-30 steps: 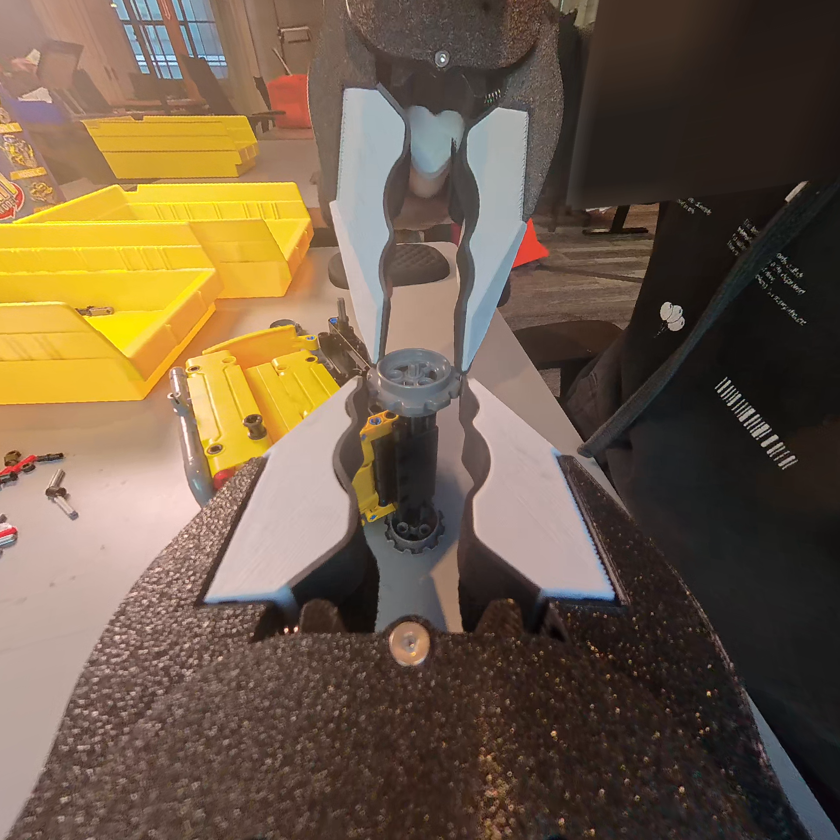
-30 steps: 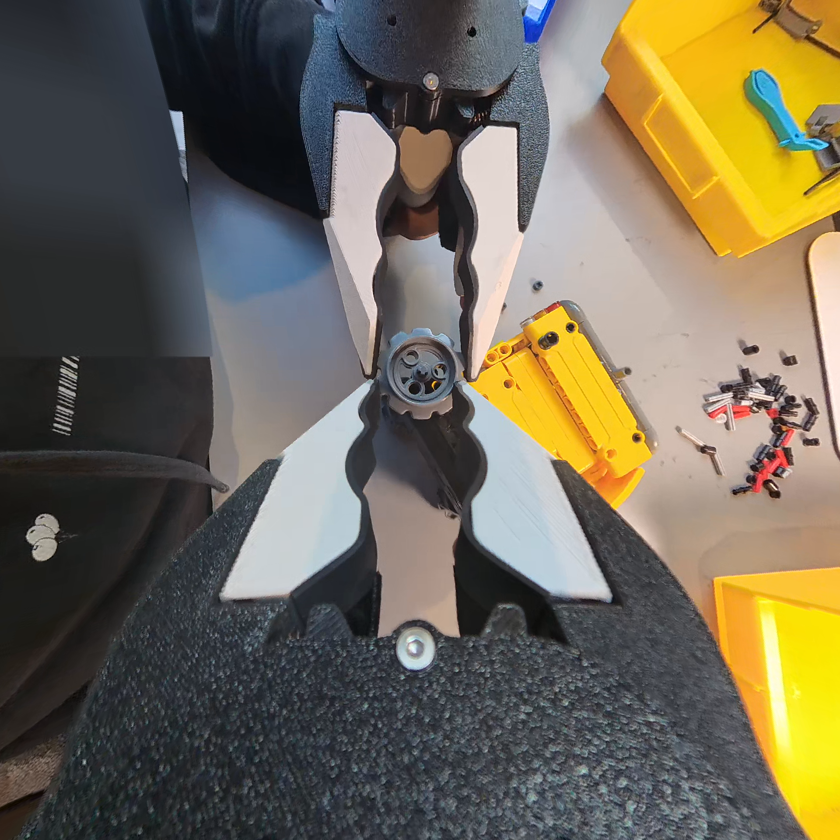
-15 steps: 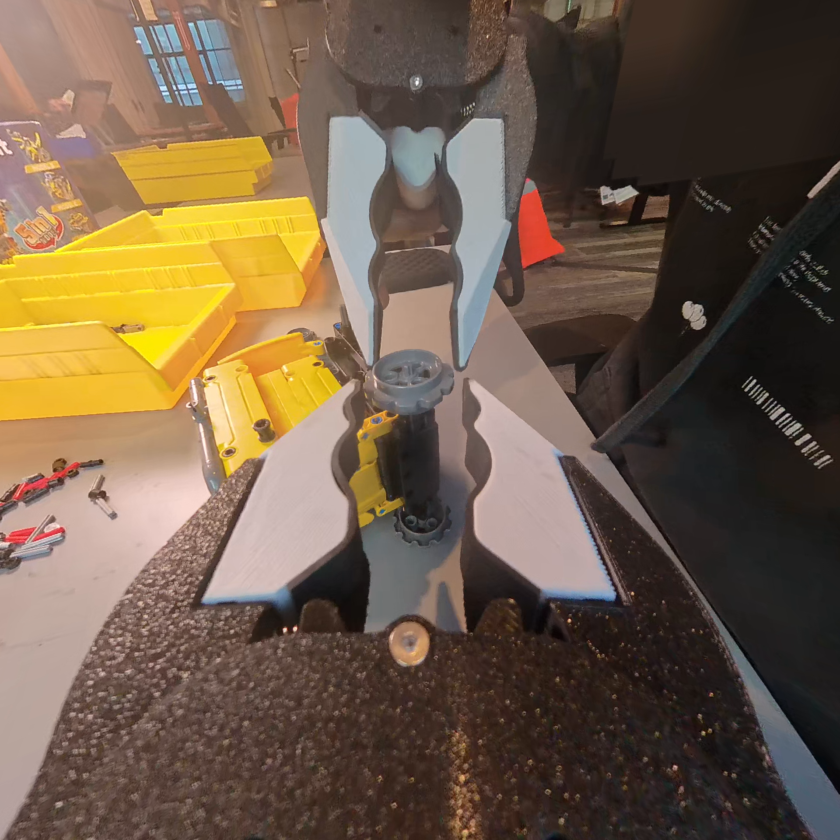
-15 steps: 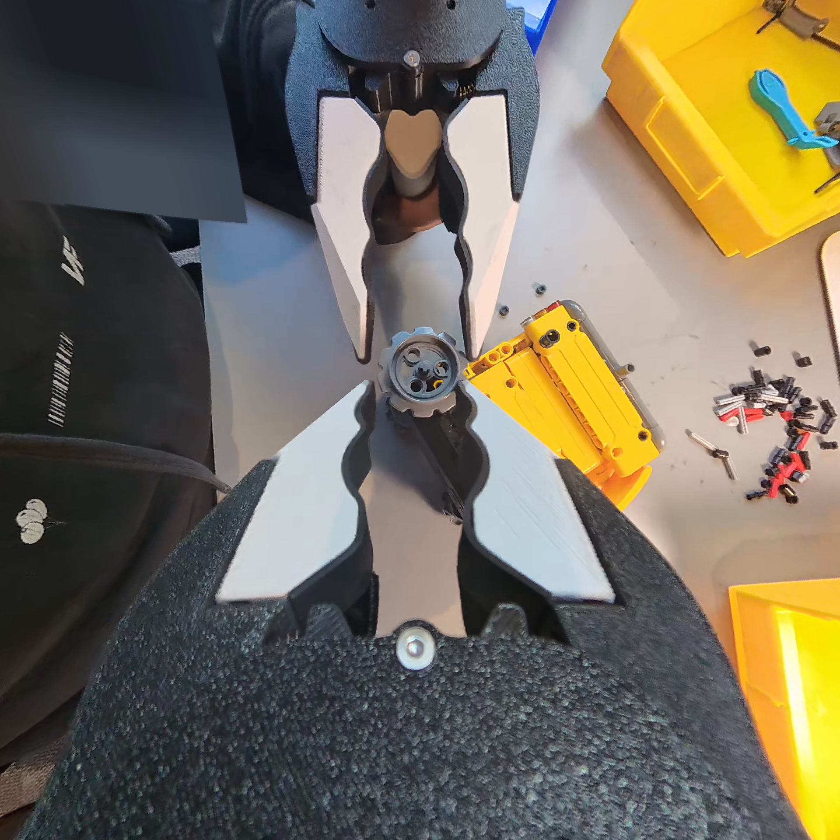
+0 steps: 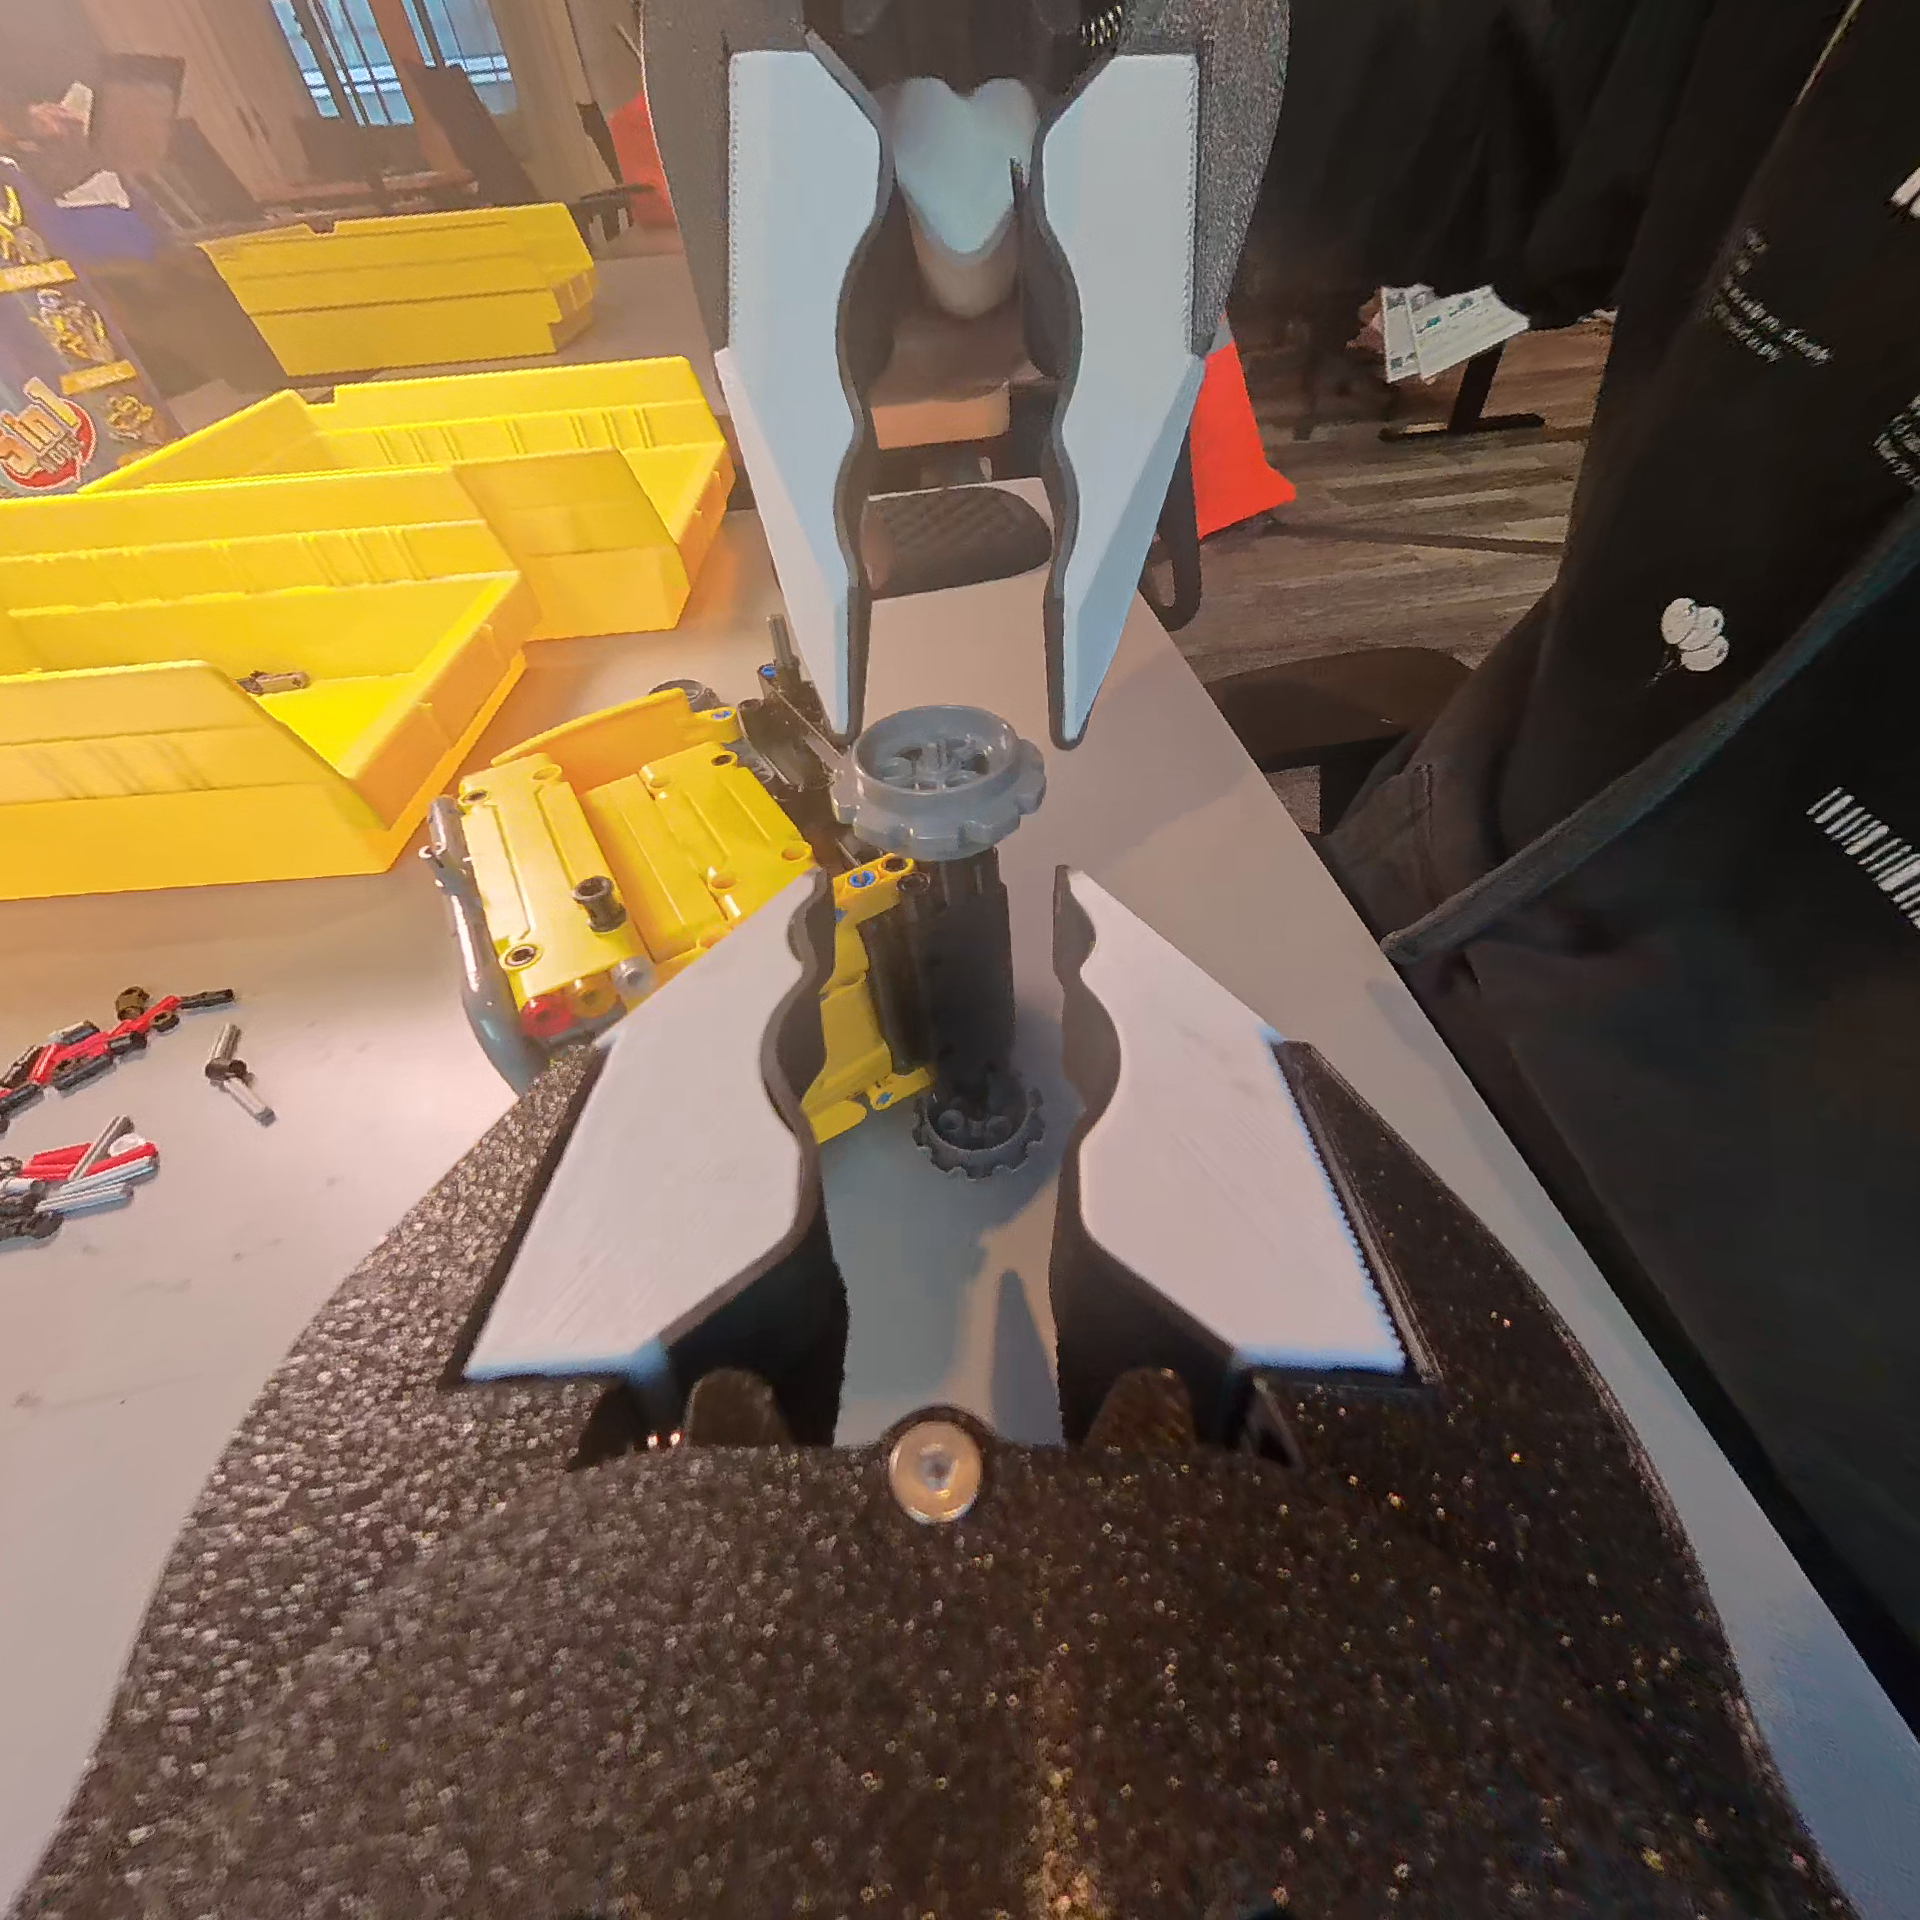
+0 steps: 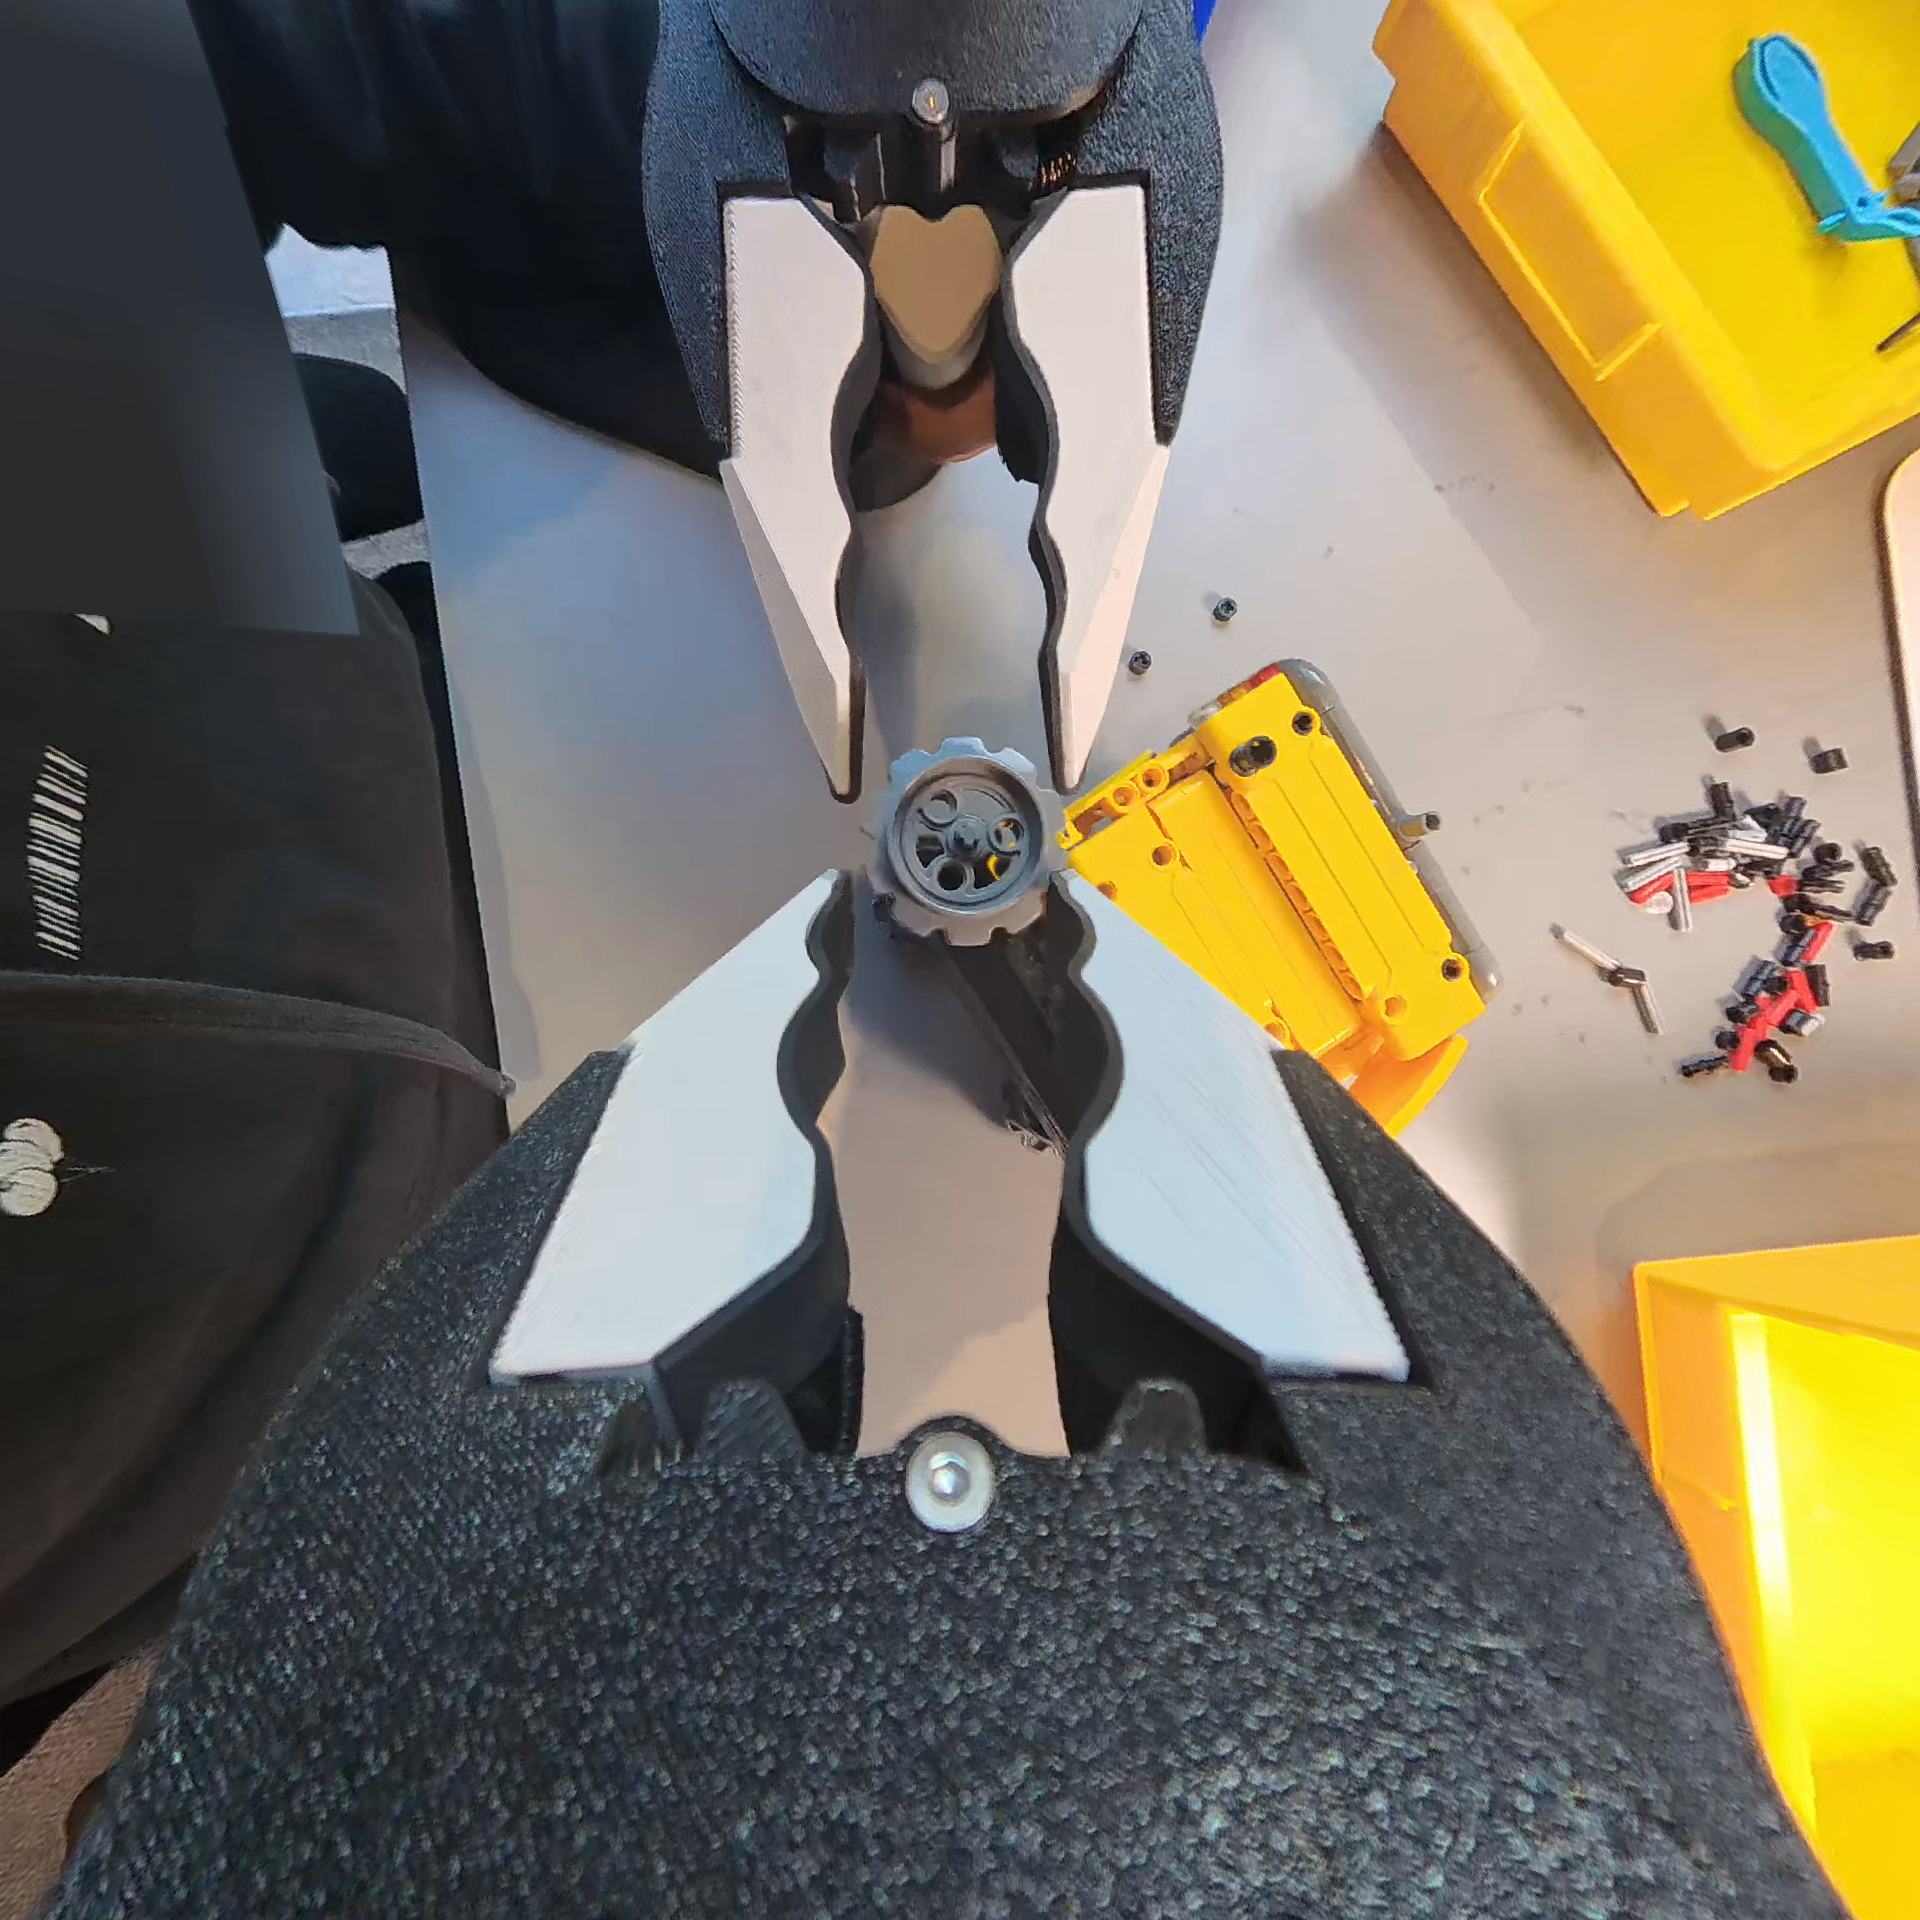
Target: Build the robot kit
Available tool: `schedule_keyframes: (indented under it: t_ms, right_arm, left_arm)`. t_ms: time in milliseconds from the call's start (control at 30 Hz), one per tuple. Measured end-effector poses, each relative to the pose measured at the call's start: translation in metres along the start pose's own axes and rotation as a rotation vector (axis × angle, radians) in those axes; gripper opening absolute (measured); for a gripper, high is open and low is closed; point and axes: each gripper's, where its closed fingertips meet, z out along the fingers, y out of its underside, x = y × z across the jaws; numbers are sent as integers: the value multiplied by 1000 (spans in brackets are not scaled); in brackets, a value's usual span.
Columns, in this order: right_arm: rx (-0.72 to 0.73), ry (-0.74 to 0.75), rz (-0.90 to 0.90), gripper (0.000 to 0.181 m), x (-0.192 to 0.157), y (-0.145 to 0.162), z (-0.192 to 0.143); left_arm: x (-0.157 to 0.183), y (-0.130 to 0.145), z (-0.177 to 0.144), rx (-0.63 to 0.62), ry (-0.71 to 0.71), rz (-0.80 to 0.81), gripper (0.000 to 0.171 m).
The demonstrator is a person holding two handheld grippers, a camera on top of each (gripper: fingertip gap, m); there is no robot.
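Note:
A yellow brick-built model lies on the grey table. A black track runs along its side between an upper grey toothed wheel and a lower one. My left gripper is open. Its fingers flank the track just below the upper wheel, with a gap on the right. My right gripper points down at the same wheel, its tips at the rim on either side. I cannot tell whether they press it. Each gripper shows in the other's view.
Yellow bins stand to the left and at the far side, one holding a blue tool. Another bin is near. Loose red and black pins lie beside the model. A person in dark clothing stands at the table's edge. The grippers are tip to tip, or close to it.
My left gripper has drawn back a little, so the upper wheel now lies just beyond its tips. The right gripper sits higher and larger in the left view. Finger gaps are unchanged.

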Motion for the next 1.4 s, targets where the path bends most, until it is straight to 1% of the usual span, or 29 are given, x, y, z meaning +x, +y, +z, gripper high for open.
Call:
schedule_keyframes:
  t_ms: [100,267,367,400,433,500,667,733,900,967,1033,1233,1300,1333,1400]
  right_arm:
    - [-32,0,0,34,-1,3,3]
    - [-30,2,2,33,-2,-3,-4]
    - [-10,2,26,45,-2,-7,-2]
    - [-24,8,16,51,-3,-6,1]
    - [-47,23,-5,52,-3,-4,5]
    - [-56,53,-39,38,1,-5,8]
    - [-10,28,54,36,13,-6,2]
    - [33,-11,142,36,19,-4,-2]
    - [197,-109,418,36,45,0,-15]
    - [243,-159,490,36,50,2,-17]
    - [266,-168,522,36,54,1,-19]
    - [266,-193,534,35,52,0,-18]
    - [277,-208,544,34,51,-2,-18]
    - [287,-216,551,30,50,-3,-18]
    - [288,-223,548,30,48,-3,-17]
  left_arm:
    - [2,6,7,-29,-6,13,34]
    - [3,2,5,-13,-2,13,32]
    - [3,3,7,-11,5,7,33]
    - [3,6,9,-24,-1,15,33]
    - [4,9,11,-38,-3,24,33]
    - [5,11,12,-46,-1,34,31]
    - [-3,15,10,-64,-33,18,33]
    - [-6,16,10,-67,-50,12,33]
    - [-12,19,10,-77,-76,-7,34]
    - [-13,20,10,-78,-81,-11,35]
    - [-14,20,10,-80,-83,-15,35]
    - [-15,23,12,-88,-87,-22,35]
    - [-15,23,12,-88,-85,-24,35]
    - [-15,23,12,-88,-86,-24,35]
    - [-16,23,12,-89,-87,-25,35]
